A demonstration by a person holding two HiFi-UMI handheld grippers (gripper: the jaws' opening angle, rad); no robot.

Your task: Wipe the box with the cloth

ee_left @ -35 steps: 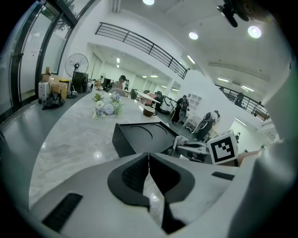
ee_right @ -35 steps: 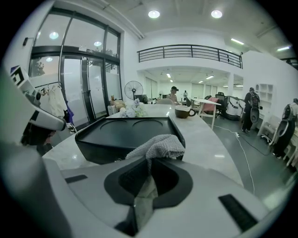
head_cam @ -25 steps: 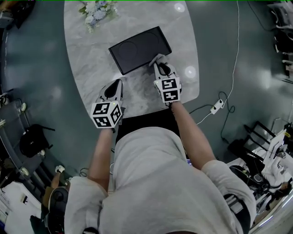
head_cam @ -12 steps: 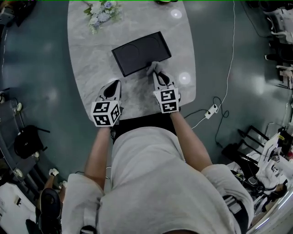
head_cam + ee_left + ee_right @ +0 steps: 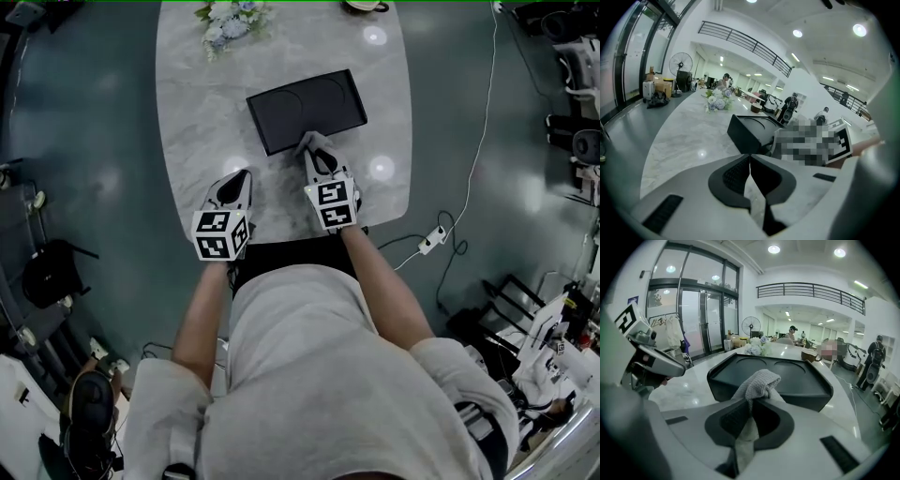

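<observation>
A flat black box (image 5: 307, 109) with two round hollows in its top lies on the marble table (image 5: 197, 122). My right gripper (image 5: 314, 150) is shut on a grey cloth (image 5: 757, 383), whose bunched end rests at the box's (image 5: 787, 378) near edge. The cloth (image 5: 312, 142) shows as a pale lump against that edge in the head view. My left gripper (image 5: 234, 183) is shut and holds nothing, over the table short of the box's (image 5: 750, 131) near-left corner.
A bunch of pale flowers (image 5: 228, 19) lies at the table's far end, with a cup (image 5: 366, 5) beside it. A white cable and power strip (image 5: 433, 239) run along the floor to the right. The table's near edge is just below both grippers.
My right gripper has slid left along the box's near edge with the cloth. The left gripper has crept slightly forward. The head view has shifted, so the table sits further right.
</observation>
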